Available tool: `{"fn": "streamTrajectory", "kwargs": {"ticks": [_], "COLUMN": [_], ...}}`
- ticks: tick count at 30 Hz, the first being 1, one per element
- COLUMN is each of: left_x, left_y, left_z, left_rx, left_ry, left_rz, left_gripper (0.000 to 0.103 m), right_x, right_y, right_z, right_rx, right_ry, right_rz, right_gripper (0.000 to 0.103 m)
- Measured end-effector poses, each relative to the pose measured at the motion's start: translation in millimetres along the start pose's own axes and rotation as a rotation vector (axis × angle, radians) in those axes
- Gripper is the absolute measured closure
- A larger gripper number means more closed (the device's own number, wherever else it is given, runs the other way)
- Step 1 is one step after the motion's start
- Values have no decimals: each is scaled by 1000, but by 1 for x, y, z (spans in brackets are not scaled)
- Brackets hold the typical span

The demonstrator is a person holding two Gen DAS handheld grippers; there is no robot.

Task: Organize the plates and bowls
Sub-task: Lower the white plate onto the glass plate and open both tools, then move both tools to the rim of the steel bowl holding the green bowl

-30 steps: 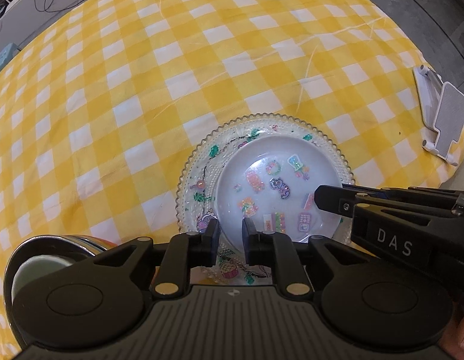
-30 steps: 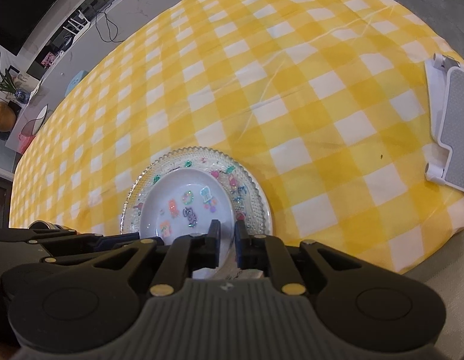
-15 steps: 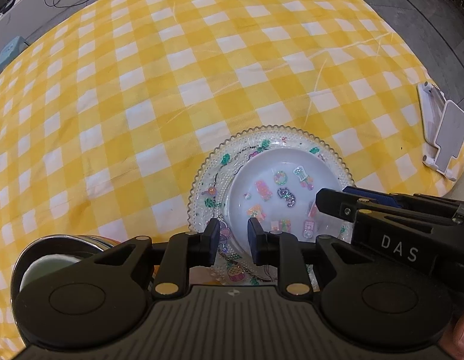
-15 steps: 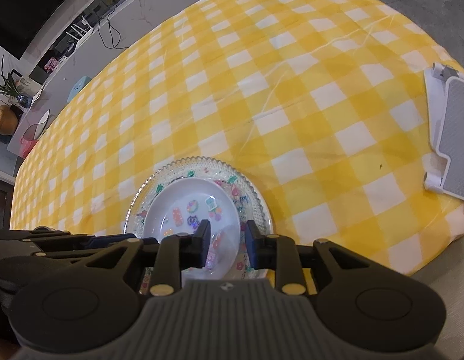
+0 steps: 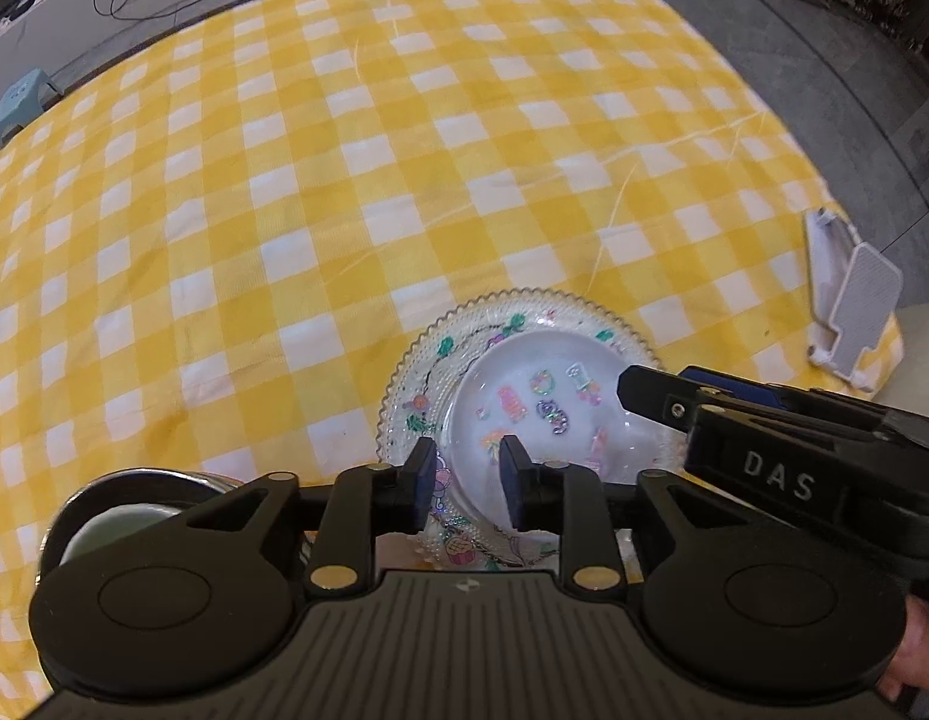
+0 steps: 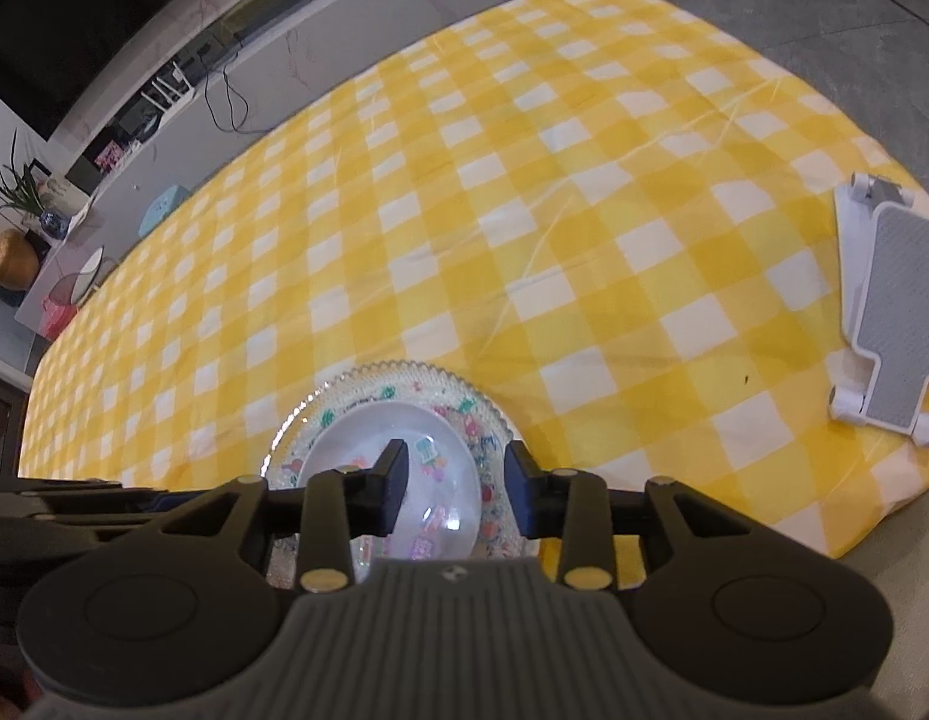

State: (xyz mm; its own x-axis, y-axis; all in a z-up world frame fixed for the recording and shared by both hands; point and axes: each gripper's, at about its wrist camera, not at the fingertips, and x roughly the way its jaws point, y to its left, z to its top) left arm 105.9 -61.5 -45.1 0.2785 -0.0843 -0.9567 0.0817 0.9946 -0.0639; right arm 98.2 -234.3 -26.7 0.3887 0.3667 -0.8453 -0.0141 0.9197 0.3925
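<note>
Risk first: likely to drag or tip the small bowl (image 5: 542,414) if either gripper pulls away sideways while a pad is near its rim, since it only sits loose inside the glass plate (image 5: 416,372) and could skate on the slick surface. Could also clip the beaded plate edge on the way out and shift the whole stack on the checked tablecloth (image 5: 344,180).

Left gripper (image 5: 464,480) released, jaws just been opening, straddling the near-left rim of the bowl with no pad pressing on it. Right gripper (image 6: 458,489) likewise let go, jaws just been opening, standing either side of the bowl's right rim with clear gaps.

Bowl nested in the plate, both flat on the cloth near its front edge, directly ahead of both sets of fingertips. Metal bowl (image 5: 122,504) low left of the left gripper, white stand (image 6: 890,312) well apart to the right
</note>
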Motion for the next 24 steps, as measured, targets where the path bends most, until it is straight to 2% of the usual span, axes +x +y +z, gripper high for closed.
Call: {"fn": "streamTrajectory", "kwargs": {"ticks": [4,9,12,18,24], "left_x": [-20,-56,-73,-96,-98], "left_y": [2,22,48,106,145], "left_z": [-1,-6,-15,-51,-88], "left_rx": [8,-13,-54,-176,-257], "left_ry": [-51,-166,-219,-306,-352], "left_rz": [-29,-67,-69,-113,-123], "left_gripper": [67,50,47,41,41], "right_x": [-3,-4,-5,-9,-16], "right_y": [1,0,-1,2,7], "right_z": [0,-1,-1,-2,-3], "right_rx": [0,3,9,10,4], "right_ry": [-21,-35,-42,-60,-96], "right_rz": [3,2,-2,-10,-16], "right_gripper": [68,67,67,65,63]}}
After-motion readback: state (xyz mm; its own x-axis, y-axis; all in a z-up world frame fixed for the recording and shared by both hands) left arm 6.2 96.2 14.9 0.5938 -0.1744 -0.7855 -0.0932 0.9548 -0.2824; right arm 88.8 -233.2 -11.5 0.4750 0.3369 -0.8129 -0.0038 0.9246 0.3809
